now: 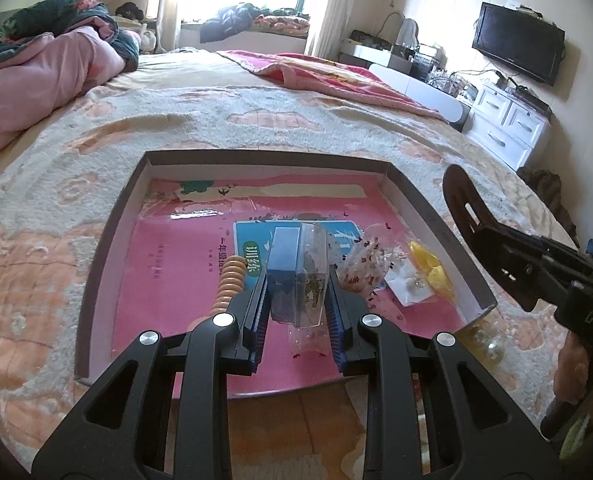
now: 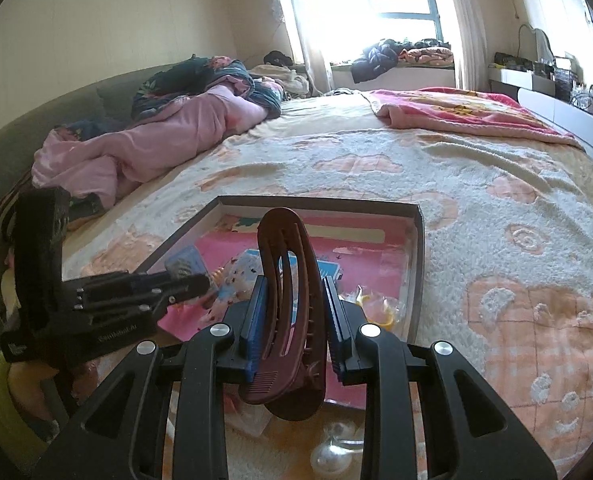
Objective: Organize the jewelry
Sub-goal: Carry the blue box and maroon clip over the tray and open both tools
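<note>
Clear plastic box [image 1: 300,276] sits clamped in the left gripper [image 1: 298,320] above the tray [image 1: 436,216]; the right gripper [image 2: 290,320] pinches a brown hair clip [image 2: 286,304]. Either smooth item could slip and scatter things.

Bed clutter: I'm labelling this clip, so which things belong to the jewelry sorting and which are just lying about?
Job:
- hair claw in right tongs
- small clear box in left tongs
- shallow tray
- beaded bracelet

Lying about:
- pink quilt
- TV
</note>
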